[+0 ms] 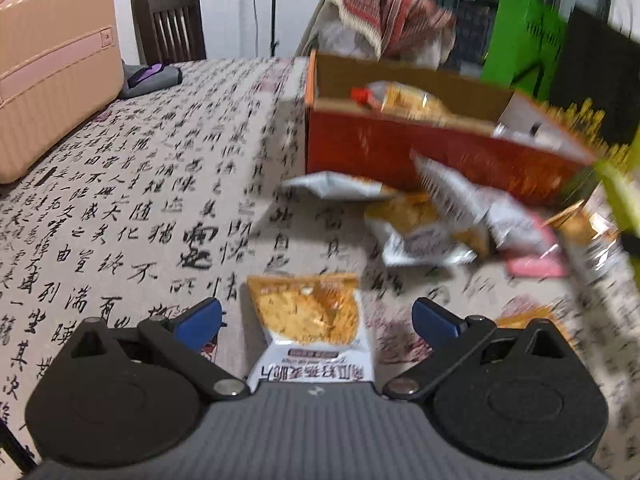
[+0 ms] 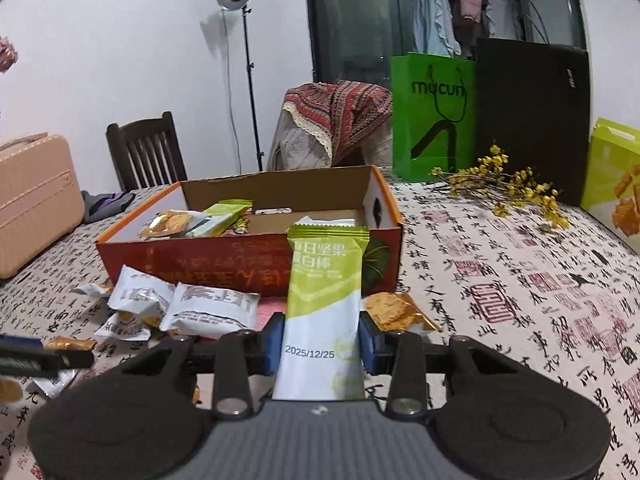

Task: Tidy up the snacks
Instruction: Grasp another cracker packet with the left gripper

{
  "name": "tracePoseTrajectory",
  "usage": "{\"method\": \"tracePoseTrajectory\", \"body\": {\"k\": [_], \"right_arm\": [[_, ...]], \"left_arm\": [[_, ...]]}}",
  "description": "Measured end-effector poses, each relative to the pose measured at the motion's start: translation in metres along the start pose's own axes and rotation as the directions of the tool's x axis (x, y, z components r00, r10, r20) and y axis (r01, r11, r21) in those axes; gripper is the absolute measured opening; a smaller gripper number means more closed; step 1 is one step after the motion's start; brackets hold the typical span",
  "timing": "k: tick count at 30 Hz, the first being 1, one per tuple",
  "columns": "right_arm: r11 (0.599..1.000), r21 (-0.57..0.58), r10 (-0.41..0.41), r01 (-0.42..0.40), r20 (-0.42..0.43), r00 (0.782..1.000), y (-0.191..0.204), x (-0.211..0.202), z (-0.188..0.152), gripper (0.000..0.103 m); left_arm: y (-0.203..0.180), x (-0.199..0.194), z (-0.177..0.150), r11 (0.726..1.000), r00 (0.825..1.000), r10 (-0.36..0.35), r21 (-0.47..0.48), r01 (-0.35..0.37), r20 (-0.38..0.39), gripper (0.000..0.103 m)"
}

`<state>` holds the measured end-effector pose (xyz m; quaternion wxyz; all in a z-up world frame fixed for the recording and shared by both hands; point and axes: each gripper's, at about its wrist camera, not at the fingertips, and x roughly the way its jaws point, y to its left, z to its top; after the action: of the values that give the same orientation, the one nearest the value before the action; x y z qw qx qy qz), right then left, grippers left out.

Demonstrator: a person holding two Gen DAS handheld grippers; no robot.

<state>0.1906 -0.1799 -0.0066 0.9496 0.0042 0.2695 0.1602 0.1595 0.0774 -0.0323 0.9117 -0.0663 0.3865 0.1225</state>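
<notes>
My right gripper (image 2: pixel 322 340) is shut on a green-and-white snack packet (image 2: pixel 326 304), which stands upright just in front of the red cardboard box (image 2: pixel 200 258). The box holds a few packets, orange (image 2: pixel 168 224) and green (image 2: pixel 224 216). My left gripper (image 1: pixel 316 320) is open with its blue fingers (image 1: pixel 200 322) wide apart. An orange cracker packet (image 1: pixel 312 320) lies flat on the cloth between them, untouched. A loose heap of white and orange packets (image 1: pixel 432 220) lies in front of the box (image 1: pixel 400 160).
The table wears a calligraphy-print cloth (image 1: pixel 140 220). A pink suitcase (image 1: pixel 48 72) and a dark chair (image 1: pixel 168 24) are at the far left. Green (image 2: pixel 432 116) and black (image 2: pixel 532 116) paper bags, yellow dried flowers (image 2: pixel 508 188) and a lime bag (image 2: pixel 616 180) stand right of the box.
</notes>
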Motion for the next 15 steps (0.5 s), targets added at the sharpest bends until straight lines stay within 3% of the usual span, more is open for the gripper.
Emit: {"method": "tracePoseTrajectory", "body": {"k": [2, 15], "right_arm": [[1.000, 0.007, 0.000, 0.000, 0.000, 1.000, -0.003, -0.001, -0.002, 0.037], [0.999, 0.042, 0.027, -0.027, -0.007, 1.000, -0.012, 0.001, -0.011, 0.037]], "left_arm": [[-0.003, 0.002, -0.002, 0.999, 1.000, 0.029, 0.019, -0.029, 0.011, 0.103], [0.002, 0.007, 0.003, 0.999, 0.999, 0.045, 0.001, -0.045, 0.016, 0.103]]}}
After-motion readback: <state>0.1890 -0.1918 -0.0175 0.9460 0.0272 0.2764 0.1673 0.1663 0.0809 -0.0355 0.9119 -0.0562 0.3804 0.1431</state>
